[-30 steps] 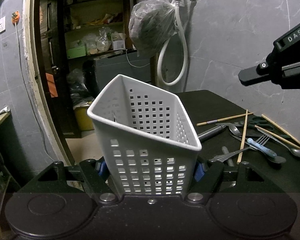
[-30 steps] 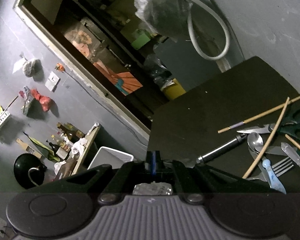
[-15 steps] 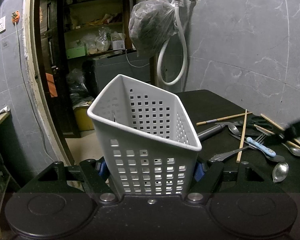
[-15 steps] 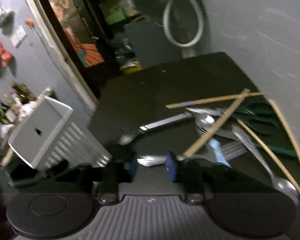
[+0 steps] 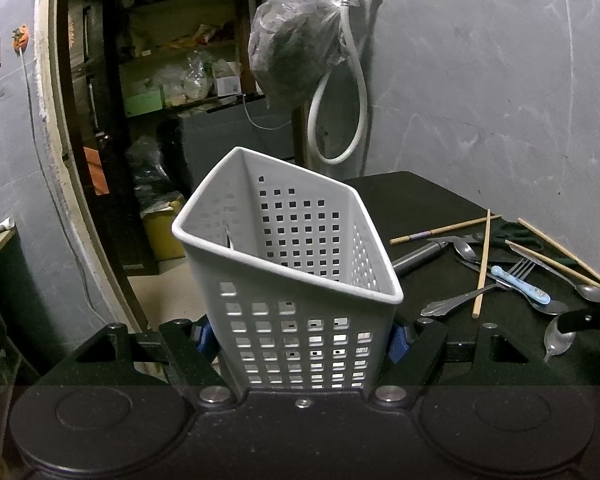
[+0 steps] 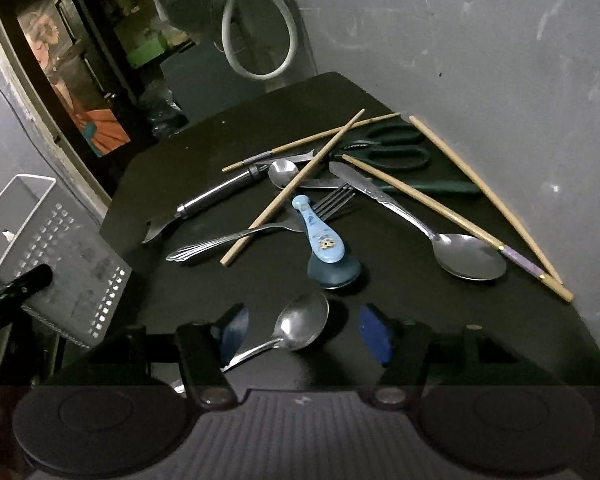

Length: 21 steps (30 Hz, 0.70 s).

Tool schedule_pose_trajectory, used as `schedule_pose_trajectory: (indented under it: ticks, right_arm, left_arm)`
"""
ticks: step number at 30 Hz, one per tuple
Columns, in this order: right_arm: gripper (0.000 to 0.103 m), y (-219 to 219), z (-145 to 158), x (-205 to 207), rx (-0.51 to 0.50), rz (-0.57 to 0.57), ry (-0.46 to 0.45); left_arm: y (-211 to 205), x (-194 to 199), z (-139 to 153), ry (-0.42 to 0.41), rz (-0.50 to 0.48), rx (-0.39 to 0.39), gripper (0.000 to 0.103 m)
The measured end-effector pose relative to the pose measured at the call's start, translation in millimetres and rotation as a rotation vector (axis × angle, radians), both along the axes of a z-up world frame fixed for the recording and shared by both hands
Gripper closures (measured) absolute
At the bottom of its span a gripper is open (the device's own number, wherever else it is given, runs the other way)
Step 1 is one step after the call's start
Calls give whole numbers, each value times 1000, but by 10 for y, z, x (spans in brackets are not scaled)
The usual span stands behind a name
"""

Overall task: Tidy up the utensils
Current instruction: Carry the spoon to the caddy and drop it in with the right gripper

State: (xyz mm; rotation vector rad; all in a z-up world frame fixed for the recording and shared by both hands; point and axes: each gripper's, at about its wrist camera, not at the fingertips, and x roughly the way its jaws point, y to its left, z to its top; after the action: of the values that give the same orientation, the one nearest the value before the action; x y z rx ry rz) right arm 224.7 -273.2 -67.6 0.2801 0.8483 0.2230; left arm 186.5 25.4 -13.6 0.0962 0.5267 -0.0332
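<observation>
My left gripper (image 5: 300, 338) is shut on a white perforated utensil basket (image 5: 288, 264) and holds it tilted at the table's left edge; the basket (image 6: 60, 248) looks empty. My right gripper (image 6: 305, 332) hangs low over the black table (image 6: 204, 152), its jaws opening. A small steel spoon (image 6: 302, 322) lies on the table between the blue pads (image 6: 376, 334), which do not touch it. Beyond it lie a blue-handled spoon (image 6: 320, 236), a fork (image 6: 240, 236), a large spoon (image 6: 470, 258), a knife (image 6: 364, 188), several chopsticks (image 6: 292, 188) and a steel-handled tool (image 6: 216, 200).
Dark-handled scissors (image 6: 388, 148) lie at the back of the pile, close to the grey wall (image 6: 480, 60). A white hose (image 5: 340, 120) and a bagged bundle (image 5: 296, 60) hang from a tap above the table's far corner. An open doorway with shelves is on the left.
My right gripper has swung down from facing the doorway to just above the table, and its jaws have parted around the small spoon. The left gripper and basket have not moved.
</observation>
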Motion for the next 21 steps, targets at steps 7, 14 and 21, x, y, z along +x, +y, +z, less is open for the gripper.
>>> schedule_pose_trajectory:
  ticks: [7,14,21]
  right_arm:
    - [61,-15,-164,59,38,2,-18]
    - [95,-91,-206,46,99,-32,-8]
    - [101,-3,140,0,91,7,-72]
  left_arm:
    - [-6,13,6,5,-4,4,26]
    - [5,3,3,1,-5,-5,26]
    - [25,-22,-18,-12,-2,-17,26]
